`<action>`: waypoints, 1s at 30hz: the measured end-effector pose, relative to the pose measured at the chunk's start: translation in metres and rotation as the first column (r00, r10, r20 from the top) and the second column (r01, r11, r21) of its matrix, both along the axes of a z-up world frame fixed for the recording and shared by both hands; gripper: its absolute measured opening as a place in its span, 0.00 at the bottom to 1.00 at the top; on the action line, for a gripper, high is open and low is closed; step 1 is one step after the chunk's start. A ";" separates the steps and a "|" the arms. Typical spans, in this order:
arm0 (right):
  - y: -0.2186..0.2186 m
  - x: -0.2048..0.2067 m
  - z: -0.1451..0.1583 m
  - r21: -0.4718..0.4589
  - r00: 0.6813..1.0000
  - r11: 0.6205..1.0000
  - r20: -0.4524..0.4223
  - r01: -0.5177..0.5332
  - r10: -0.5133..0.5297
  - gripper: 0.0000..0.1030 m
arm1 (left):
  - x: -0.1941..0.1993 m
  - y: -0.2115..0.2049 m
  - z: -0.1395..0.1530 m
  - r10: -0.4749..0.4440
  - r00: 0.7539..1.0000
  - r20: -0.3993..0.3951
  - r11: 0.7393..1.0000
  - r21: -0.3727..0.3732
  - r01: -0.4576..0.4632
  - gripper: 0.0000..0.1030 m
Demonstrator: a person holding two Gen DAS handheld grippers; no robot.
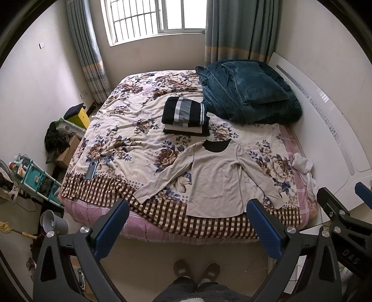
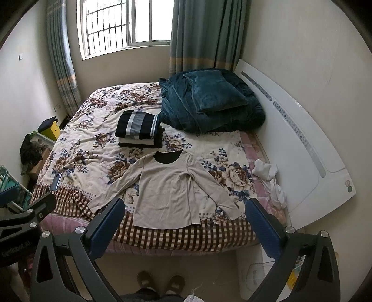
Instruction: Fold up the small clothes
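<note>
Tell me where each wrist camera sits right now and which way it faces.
Left wrist: held over the floor at the bed's foot, facing the window; open left gripper, slippered feet and the right gripper at its right edge show.
Right wrist: beside it, further right, same heading; open right gripper and feet show.
Both share the beige long-sleeved shirt spread flat, the folded clothes stack and the teal blanket.

Bed cover: floral blanket [image 1: 130,130] with a checked border, spread over the bed.
Far corner: teal quilt [image 1: 251,93] bunched by the white headboard [image 1: 325,130].
Window: barred window [image 1: 151,16] between grey-blue curtains [image 1: 88,51].
Floor: two brown slippers [image 1: 197,271].
Left edge: phone [image 1: 91,170] lying on the blanket.
</note>
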State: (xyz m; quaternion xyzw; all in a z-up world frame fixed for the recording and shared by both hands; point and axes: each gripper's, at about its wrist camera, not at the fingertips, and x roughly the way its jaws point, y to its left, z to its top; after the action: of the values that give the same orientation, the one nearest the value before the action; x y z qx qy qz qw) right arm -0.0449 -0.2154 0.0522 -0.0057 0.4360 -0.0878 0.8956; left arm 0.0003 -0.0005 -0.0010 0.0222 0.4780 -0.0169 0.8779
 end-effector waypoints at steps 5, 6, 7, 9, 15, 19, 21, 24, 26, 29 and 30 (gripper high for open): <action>0.000 0.001 0.000 0.000 1.000 1.000 0.000 0.001 -0.001 1.00 | 0.000 0.000 0.000 -0.001 1.000 0.002 1.000 0.000 0.001 1.00; 0.000 0.001 0.001 0.002 1.000 1.000 0.001 0.001 -0.001 1.00 | 0.000 0.000 0.000 0.000 1.000 0.002 1.000 0.000 0.000 1.00; 0.000 0.001 0.001 0.000 1.000 1.000 0.000 0.002 -0.002 1.00 | 0.000 0.000 0.000 0.000 1.000 0.002 1.000 -0.001 0.000 1.00; 0.000 0.001 0.001 0.000 1.000 1.000 0.000 0.001 -0.001 1.00 | 0.000 0.000 0.000 -0.001 1.000 0.003 1.000 -0.001 0.001 1.00; -0.001 0.001 0.001 -0.001 1.000 1.000 0.001 0.001 -0.001 1.00 | -0.001 0.000 0.000 -0.002 1.000 0.004 1.000 -0.004 0.002 1.00; -0.001 0.002 0.002 -0.001 1.000 1.000 0.001 0.000 0.000 1.00 | -0.001 0.000 0.000 -0.001 1.000 0.005 1.000 -0.004 0.001 1.00; -0.002 0.002 0.002 0.000 1.000 1.000 0.001 0.001 -0.001 1.00 | -0.001 0.000 0.000 -0.002 1.000 0.005 1.000 -0.003 0.002 1.00; -0.002 0.002 0.003 -0.001 1.000 1.000 0.001 0.001 -0.001 1.00 | -0.001 0.000 0.000 -0.001 1.000 0.006 1.000 -0.003 0.001 1.00; -0.002 0.002 0.004 0.001 1.000 1.000 0.001 0.001 -0.001 1.00 | -0.001 0.000 0.000 -0.001 1.000 0.006 1.000 -0.004 0.001 1.00; -0.002 0.002 0.004 -0.001 1.000 1.000 0.002 0.000 0.000 1.00 | -0.001 0.001 0.000 -0.001 1.000 0.006 1.000 -0.005 0.001 1.00; -0.002 0.002 0.004 -0.002 1.000 1.000 0.003 0.001 -0.001 1.00 | -0.001 0.001 0.000 -0.001 1.000 0.006 1.000 -0.005 0.001 1.00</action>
State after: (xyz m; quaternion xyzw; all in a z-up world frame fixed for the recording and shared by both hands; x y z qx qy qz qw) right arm -0.0432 -0.2179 0.0565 -0.0061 0.4348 -0.0887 0.8962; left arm -0.0007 0.0000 -0.0008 0.0205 0.4751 -0.0185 0.8795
